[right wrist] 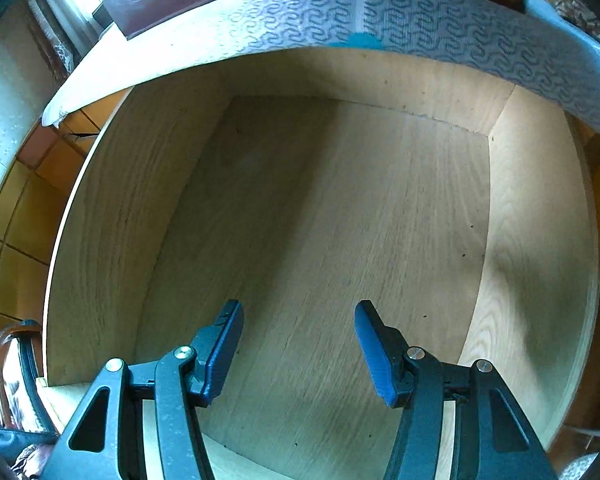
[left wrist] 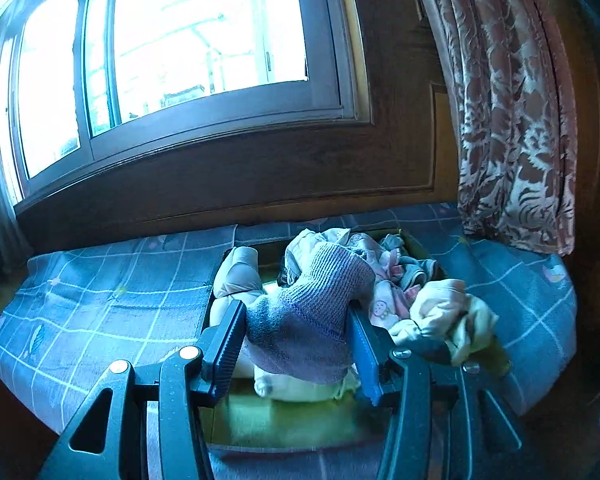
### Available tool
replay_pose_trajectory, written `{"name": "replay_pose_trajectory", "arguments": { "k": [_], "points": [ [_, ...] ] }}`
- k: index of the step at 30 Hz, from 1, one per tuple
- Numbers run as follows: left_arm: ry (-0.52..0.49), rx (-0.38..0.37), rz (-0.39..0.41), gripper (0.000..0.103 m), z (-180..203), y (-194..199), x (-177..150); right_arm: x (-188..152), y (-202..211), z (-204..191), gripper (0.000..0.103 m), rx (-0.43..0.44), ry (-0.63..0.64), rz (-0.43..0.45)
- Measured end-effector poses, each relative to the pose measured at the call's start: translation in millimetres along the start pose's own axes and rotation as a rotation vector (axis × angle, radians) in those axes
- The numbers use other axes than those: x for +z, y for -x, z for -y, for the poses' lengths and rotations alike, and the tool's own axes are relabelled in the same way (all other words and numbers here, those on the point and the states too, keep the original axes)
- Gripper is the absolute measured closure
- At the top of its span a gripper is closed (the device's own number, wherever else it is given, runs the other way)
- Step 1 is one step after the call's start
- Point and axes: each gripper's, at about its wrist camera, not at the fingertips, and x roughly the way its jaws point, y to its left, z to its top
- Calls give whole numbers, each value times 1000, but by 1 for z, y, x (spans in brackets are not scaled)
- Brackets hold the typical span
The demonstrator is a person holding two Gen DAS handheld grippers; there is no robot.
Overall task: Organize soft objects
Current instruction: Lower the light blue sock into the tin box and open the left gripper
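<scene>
Clamped between my left gripper (left wrist: pixel 298 320) pads is a knitted purple garment (left wrist: pixel 312 312), held above the cardboard box (left wrist: pixel 424 250) of jumbled clothes (left wrist: pixel 388 280) on the blue checked blanket (left wrist: pixel 100 300) (window (left wrist: pixel 180 48) behind). My right gripper (right wrist: pixel 298 336) hangs over the bare wooden drawer (right wrist: pixel 340 220), jaws parted with nothing between them.
</scene>
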Motion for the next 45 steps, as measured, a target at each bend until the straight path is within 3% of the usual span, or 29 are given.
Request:
{"name": "replay_pose_trajectory", "arguments": {
  "k": [14,20,32,36,45],
  "points": [
    [-3,32,-102,51,4,-79,1,17,-18,0,44,26,16,-15],
    [37,47,-95,46,5,-88,-1,23,-23,0,44,-4,14,9],
    [105,54,-93,30,-6,-77,-12,19,-18,8,44,-49,-36,40],
    [109,66,-83,25,-12,-66,-16,15,-7,9,38,-68,-46,65],
    [115,65,-48,24,-17,-36,-24,10,10,2,37,-108,-54,108]
  ]
}}
